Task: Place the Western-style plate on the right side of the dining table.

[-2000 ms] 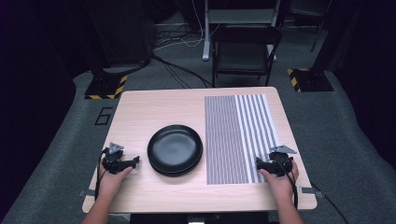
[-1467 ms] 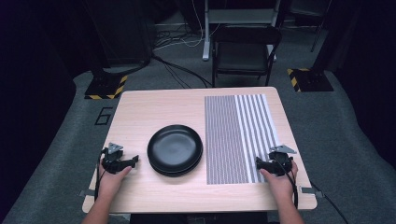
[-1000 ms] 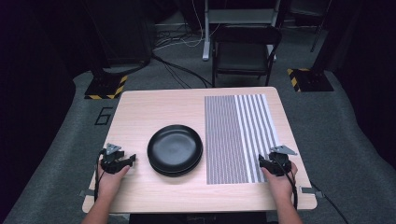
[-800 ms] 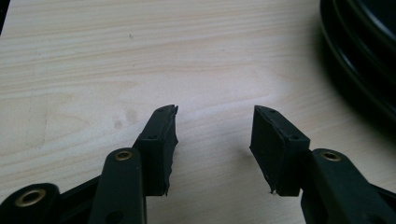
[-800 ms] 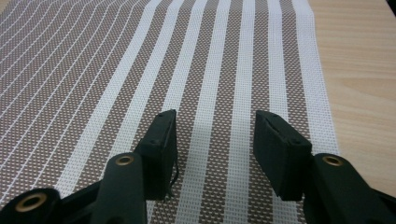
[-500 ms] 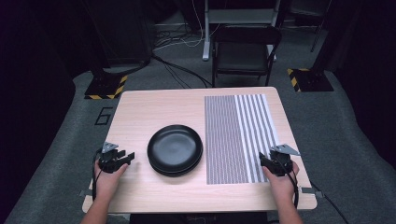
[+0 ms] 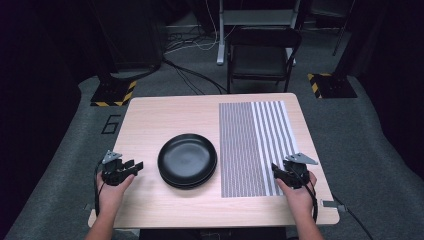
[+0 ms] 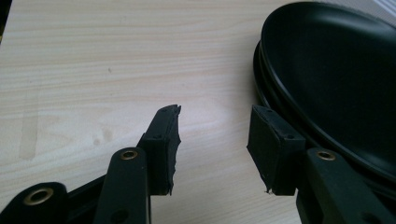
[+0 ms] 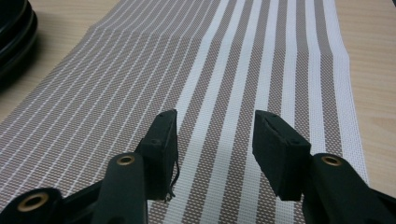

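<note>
You work at a light wood-grain counter point(image 7: 165, 120) that stands on grey carpet in a dark room; beyond its far edge a black folding chair point(image 7: 262, 55) sits in front of a pale metal stand, cables trail over the floor, and two black bases edged with yellow-and-black hazard tape point(image 7: 114, 93) rest to either side. A mark shaped like the numeral 6 point(image 7: 111, 124) shows on the carpet beside the counter's left edge; no other writing or brand can be read. A stack of black plates point(image 7: 187, 160) lies near the middle of the counter, slightly toward you, and a striped woven placemat point(image 7: 255, 145) lies flat just to its right, fine stripes on its left half and broad brown-and-white ones on its right. Your left gripper point(image 7: 136, 165) hovers over bare wood just left of the plates, its jaws about half open with nothing between them; they have just been closing. In the left gripper view, its right pad sits close against the rim of the plates point(image 8: 336, 79), though you cannot tell whether it touches. Your right gripper point(image 7: 274, 170) hangs over the near right part of the placemat point(image 9: 233, 70), jaws likewise half open and empty above the broad stripes, having narrowed a little.
</note>
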A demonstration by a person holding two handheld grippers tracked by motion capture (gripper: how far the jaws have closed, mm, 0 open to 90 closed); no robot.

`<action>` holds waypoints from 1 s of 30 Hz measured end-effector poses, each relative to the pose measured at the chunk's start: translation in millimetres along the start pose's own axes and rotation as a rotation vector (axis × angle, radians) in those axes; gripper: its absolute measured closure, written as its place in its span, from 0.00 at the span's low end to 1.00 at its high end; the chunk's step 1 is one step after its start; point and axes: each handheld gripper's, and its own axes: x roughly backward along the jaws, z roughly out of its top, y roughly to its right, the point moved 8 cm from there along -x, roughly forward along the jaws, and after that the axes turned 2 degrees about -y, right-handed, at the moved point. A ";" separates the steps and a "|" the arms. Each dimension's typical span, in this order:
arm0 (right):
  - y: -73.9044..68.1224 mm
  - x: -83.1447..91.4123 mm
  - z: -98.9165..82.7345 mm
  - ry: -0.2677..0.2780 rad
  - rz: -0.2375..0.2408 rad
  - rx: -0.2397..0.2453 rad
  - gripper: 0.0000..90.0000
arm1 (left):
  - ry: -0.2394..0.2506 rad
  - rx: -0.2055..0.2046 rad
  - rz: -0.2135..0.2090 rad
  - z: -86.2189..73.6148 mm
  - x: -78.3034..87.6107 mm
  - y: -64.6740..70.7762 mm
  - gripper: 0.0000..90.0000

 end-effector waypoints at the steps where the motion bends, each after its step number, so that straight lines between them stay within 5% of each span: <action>1: -3.5 1.5 2.8 -0.001 0.008 0.005 0.55 | -0.001 0.018 -0.015 1.8 1.1 2.3 0.60; 8: -12.3 3.4 11.7 -0.011 0.036 -0.003 0.56 | -0.011 0.061 -0.037 12.6 3.3 8.5 0.63; 14: -26.3 7.5 26.5 0.000 0.119 -0.018 0.56 | -0.036 0.005 -0.041 25.9 3.9 20.8 0.66; 17: -29.7 6.2 31.3 -0.006 0.119 -0.009 0.57 | -0.023 -0.007 -0.042 32.4 3.3 26.2 0.66; 30: -51.4 2.1 55.0 0.017 0.161 -0.034 0.59 | -0.027 0.108 -0.103 45.1 -13.5 34.9 0.70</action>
